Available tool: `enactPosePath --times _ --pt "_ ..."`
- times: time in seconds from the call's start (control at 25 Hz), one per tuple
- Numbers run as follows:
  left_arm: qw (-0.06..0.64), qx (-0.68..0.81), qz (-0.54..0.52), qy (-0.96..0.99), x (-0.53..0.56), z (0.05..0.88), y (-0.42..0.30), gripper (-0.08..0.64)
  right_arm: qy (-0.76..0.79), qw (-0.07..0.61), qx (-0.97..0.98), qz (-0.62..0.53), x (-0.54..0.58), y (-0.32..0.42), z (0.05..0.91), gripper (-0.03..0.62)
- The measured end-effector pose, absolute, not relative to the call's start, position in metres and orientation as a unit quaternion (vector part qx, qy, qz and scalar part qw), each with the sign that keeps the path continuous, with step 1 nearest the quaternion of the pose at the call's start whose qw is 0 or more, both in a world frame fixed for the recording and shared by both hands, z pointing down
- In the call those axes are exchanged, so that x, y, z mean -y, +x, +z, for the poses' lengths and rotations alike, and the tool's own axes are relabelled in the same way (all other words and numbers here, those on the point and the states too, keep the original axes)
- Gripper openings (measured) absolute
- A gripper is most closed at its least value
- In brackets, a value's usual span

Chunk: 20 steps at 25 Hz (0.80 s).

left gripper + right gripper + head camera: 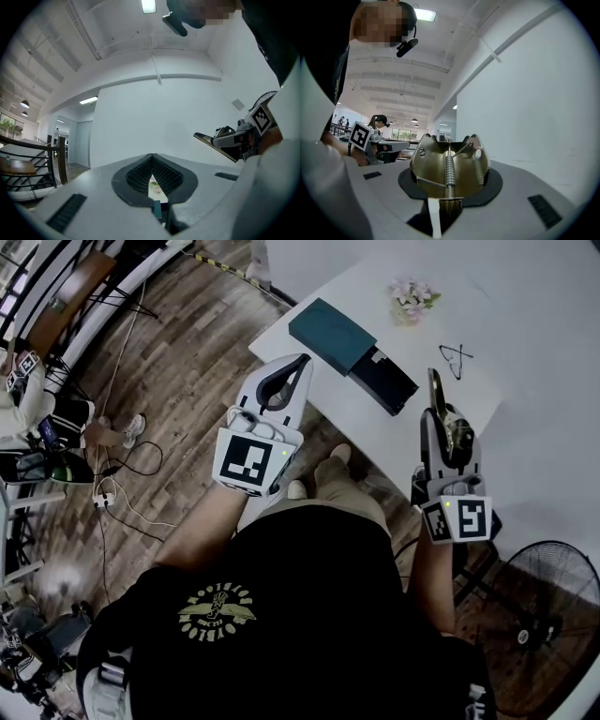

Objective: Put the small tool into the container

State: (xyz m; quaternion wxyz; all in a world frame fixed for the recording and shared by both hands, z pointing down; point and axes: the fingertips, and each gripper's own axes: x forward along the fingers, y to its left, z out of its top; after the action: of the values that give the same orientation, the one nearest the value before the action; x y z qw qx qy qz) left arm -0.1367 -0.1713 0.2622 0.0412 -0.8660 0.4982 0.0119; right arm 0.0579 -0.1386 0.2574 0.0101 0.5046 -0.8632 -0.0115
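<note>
In the head view my right gripper [442,424] is shut on a small brass-coloured metal tool [439,395], held over the near edge of the white table [534,343]. The right gripper view shows that tool [450,164], with its coiled spring, wedged between the jaws of the right gripper [449,190]. A dark teal box with a black drawer pulled partly out [352,351] lies on the table, beyond and to the left of the tool. My left gripper [301,363] hangs off the table's left edge, shut, with nothing in it. In the left gripper view its tips [152,156] meet.
A bunch of pink flowers [412,298] and a thin black wire shape [457,359] lie further back on the table. Below are a wooden floor with cables [122,493], a black fan [555,601] at the right, and chairs and another person at the far left.
</note>
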Motion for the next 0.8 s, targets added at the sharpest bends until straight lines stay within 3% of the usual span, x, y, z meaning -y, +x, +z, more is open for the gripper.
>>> enactPosePath --times 0.8 --pt "0.044 -0.494 -0.004 -0.868 0.262 0.266 -0.125 0.008 0.500 0.005 0.866 0.007 0.233 0.070 0.275 0.132"
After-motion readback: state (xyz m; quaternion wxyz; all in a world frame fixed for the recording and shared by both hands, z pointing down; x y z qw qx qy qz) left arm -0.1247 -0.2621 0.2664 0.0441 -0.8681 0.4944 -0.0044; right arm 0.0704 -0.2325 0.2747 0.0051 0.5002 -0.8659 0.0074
